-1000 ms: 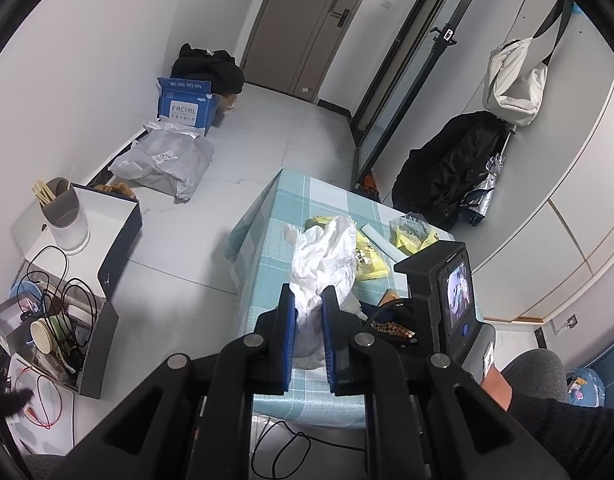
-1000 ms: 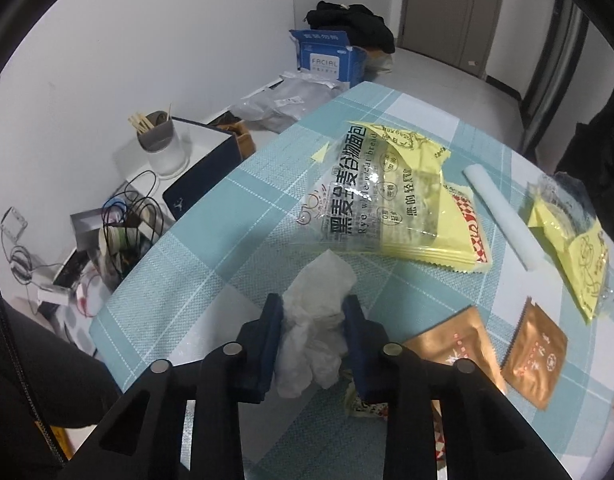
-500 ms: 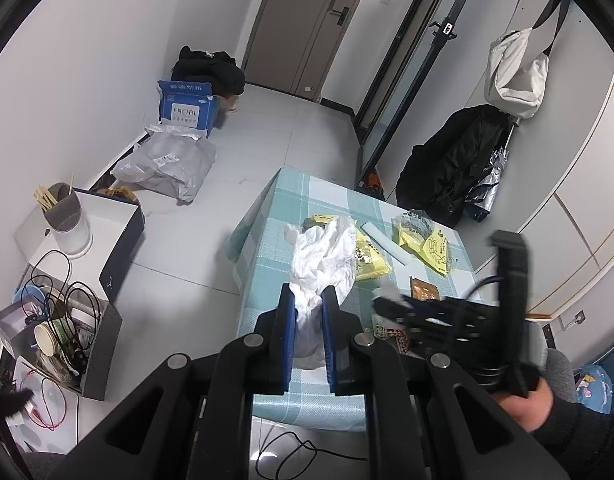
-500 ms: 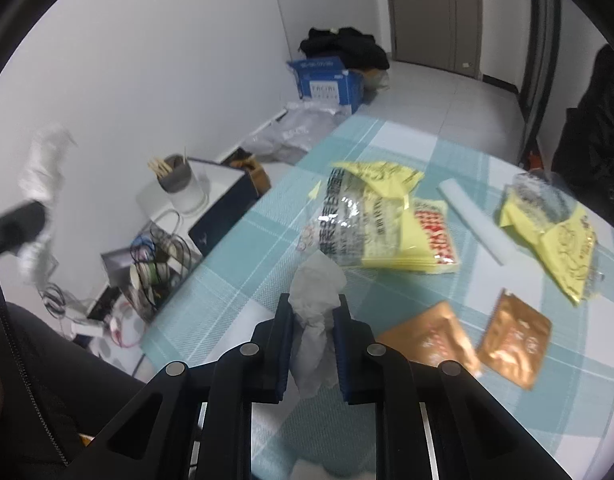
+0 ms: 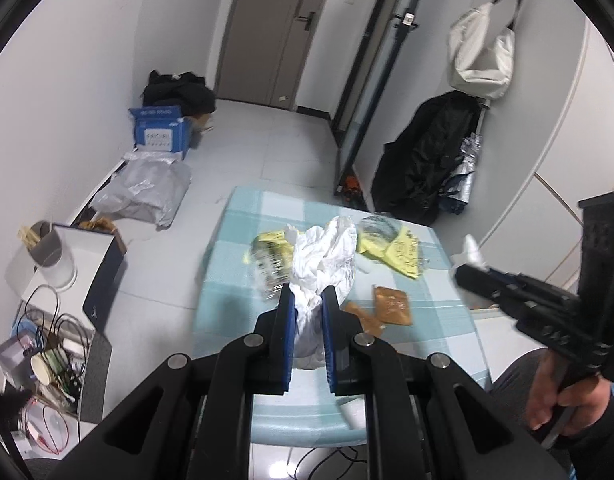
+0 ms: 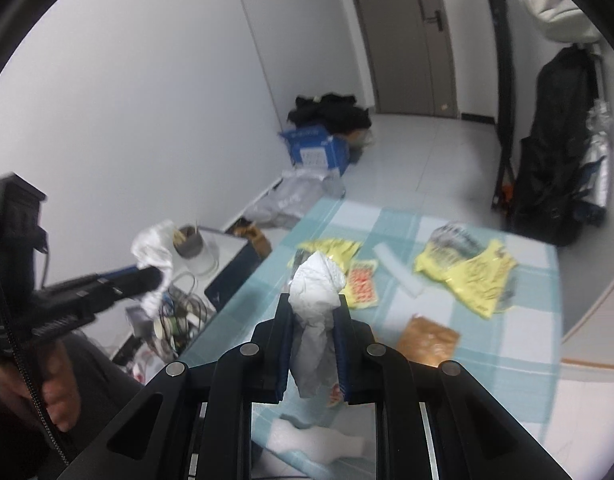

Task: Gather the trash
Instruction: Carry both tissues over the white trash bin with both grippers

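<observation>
My left gripper point(image 5: 307, 300) is shut on a large crumpled white tissue point(image 5: 323, 256), held high above the checked table point(image 5: 235, 308). My right gripper point(image 6: 311, 302) is shut on a smaller crumpled white tissue point(image 6: 315, 284), also lifted above the table point(image 6: 519, 332). The right gripper shows at the right of the left wrist view point(image 5: 471, 276); the left gripper shows at the left of the right wrist view point(image 6: 147, 276). Yellow snack wrappers point(image 6: 467, 276), brown sachets point(image 6: 427, 340), a red packet point(image 6: 361, 284) and a white roll point(image 6: 399, 272) lie on the table.
White tissue point(image 6: 315, 448) lies at the table's near edge. On the floor to the left stand a white box with a cup of chopsticks point(image 5: 51, 252), cables, a grey bag point(image 5: 143, 192) and a blue carton point(image 5: 161, 132). A black coat point(image 5: 423, 164) hangs beyond the table.
Both grippers have risen well above the table with their tissues. The right gripper closed on its tissue, lifted it off the tablecloth and swung out to the right.
</observation>
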Demonstrator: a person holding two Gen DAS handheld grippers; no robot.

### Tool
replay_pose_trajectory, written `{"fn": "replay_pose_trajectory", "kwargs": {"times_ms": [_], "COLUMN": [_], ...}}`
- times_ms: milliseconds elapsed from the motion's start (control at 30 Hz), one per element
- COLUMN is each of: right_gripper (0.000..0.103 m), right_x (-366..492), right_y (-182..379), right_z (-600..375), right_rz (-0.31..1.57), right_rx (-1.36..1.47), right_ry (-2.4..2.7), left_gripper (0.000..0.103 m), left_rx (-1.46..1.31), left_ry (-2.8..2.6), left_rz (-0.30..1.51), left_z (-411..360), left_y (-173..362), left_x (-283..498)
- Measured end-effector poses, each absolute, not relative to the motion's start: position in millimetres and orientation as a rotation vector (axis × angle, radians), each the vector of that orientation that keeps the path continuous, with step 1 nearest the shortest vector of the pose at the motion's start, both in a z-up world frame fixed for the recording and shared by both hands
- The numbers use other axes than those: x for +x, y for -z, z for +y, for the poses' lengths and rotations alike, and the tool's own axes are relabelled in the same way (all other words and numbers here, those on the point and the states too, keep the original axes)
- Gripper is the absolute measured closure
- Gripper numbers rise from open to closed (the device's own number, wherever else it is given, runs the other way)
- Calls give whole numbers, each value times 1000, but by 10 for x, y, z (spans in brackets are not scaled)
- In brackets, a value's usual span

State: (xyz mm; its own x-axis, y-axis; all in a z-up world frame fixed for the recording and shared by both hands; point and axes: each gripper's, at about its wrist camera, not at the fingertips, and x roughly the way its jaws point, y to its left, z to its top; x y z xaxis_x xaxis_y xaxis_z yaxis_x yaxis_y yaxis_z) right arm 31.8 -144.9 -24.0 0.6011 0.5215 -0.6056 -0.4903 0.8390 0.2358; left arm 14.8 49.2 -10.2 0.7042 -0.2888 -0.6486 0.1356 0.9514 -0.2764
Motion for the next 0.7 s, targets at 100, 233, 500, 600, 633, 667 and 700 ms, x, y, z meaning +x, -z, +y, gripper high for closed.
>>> {"fn": "replay_pose_trajectory", "kwargs": {"times_ms": [100,233,500,600,633,667,700], "right_gripper": [85,85,85,85,85,85,85], "right_x": [223,50,-307,-486,-528,-597,-655], "right_y": [57,-182,-525,-570,-569,-565,-537], "right_z": [-1697,-2111,-3168,-3645,-3750,-3937,-4084], "right_rz": [674,612,522,494,491,487,487], "right_rx": [67,87,157,194,203,224,244], "right_ry": [-566,-524,-379,-295,-273,-236,-210], "left_gripper": [95,95,94,94,94,94,94], "left_rx": [-187,-140,-48,-15,1,9,17], "left_ry": [277,337,529,601,626,644,675], "left_rz": [736,707,657,657,664,671,686], "left_z": [264,-49,-948,-1263,-1383,-1475,-1596], "left_y": [-39,-244,-683,-772,-787,-800,-825], "left_x": [145,116,79,64,53,48,47]}}
